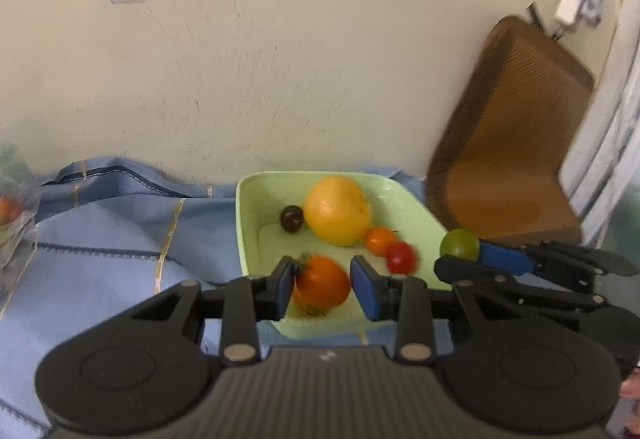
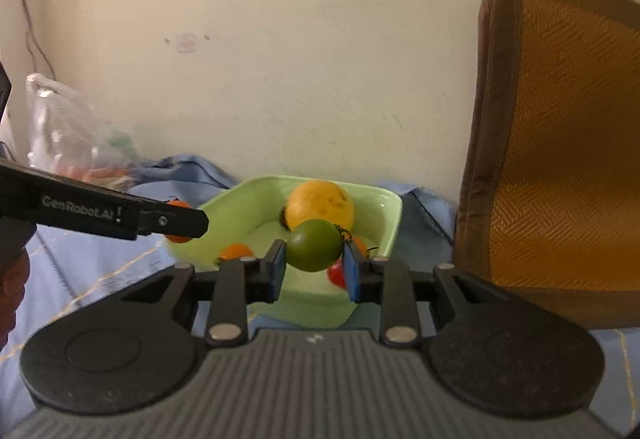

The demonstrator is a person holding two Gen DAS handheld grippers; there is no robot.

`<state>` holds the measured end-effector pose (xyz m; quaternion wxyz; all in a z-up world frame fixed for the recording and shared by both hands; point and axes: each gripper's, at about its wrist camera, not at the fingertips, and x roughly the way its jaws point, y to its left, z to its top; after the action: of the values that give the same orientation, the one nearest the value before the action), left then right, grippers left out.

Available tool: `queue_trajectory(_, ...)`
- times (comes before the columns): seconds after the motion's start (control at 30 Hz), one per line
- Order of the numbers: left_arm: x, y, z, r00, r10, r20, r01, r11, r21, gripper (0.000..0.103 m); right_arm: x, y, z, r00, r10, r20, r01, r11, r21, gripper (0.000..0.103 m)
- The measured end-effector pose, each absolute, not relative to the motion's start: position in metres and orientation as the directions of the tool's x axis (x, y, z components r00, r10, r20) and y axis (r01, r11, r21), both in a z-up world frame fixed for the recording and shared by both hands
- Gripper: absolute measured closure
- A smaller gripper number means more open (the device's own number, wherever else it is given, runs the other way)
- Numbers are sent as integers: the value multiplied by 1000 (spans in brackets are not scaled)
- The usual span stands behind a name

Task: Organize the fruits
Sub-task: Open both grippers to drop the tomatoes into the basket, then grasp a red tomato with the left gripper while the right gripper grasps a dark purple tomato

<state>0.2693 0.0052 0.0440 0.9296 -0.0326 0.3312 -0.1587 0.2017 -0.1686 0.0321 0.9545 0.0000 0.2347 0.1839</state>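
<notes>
A light green tray [image 1: 248, 223] sits on a blue cloth and holds a big yellow-orange citrus [image 1: 337, 210], a dark cherry tomato [image 1: 291, 218], a small orange tomato [image 1: 380, 240] and a red tomato [image 1: 401, 257]. My left gripper [image 1: 322, 287] is open over the tray's near end, with an orange tomato [image 1: 322, 285] between its pads; only the left pad seems to touch it. My right gripper [image 2: 314, 263] is shut on a green tomato [image 2: 315, 245] and holds it above the tray [image 2: 384, 235]. It also shows in the left wrist view [image 1: 460, 244].
A brown-orange chair [image 2: 560, 143] stands close on the right of the tray. A clear plastic bag with more small fruit [image 2: 80, 155] lies at the far left on the blue cloth [image 1: 120, 239]. A cream wall is right behind.
</notes>
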Motion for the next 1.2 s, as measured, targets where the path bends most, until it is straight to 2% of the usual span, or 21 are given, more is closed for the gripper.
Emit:
queue_trajectory(0.17, 290, -3, 37, 709, -311, -633, 287, 947, -143, 69, 214, -161, 25, 820, 333, -466, -352, 935, 49, 70)
queue_trajectory(0.23, 294, -7, 36, 710, -299, -638, 283, 950, -130, 60, 216, -158, 24, 823, 329, -463, -354, 934, 35, 69)
queue_trajectory(0.3, 295, -10, 33, 710, -292, -641, 280, 952, -123, 59, 221, -156, 23, 822, 325, -468, -355, 934, 24, 68)
queue_trajectory(0.4, 292, -6, 33, 710, -300, -637, 277, 951, -138, 59, 218, -155, 24, 832, 320, -453, -347, 938, 26, 53)
queue_trajectory(0.5, 280, 6, 40, 726, -306, -615, 271, 950, -153, 59, 210, -162, 30, 845, 327, -422, -345, 938, 36, 53)
queue_trajectory(0.73, 216, 61, 52, 767, -349, -538, 235, 933, -272, 55, 161, -184, 34, 826, 393, -404, -375, 918, 127, 53)
queue_trajectory(0.83, 189, 82, 42, 760, -353, -546, 199, 926, -321, 55, 142, -185, 26, 782, 447, -435, -414, 893, 175, 54)
queue_trajectory(1.0, 154, 108, 18, 729, -423, -539, 149, 866, -478, 55, 139, -180, 17, 709, 522, -475, -426, 853, 302, 56)
queue_trajectory(1.2, 148, 112, -6, 705, -442, -555, 105, 839, -534, 55, 149, -172, 11, 672, 560, -485, -389, 824, 413, 58)
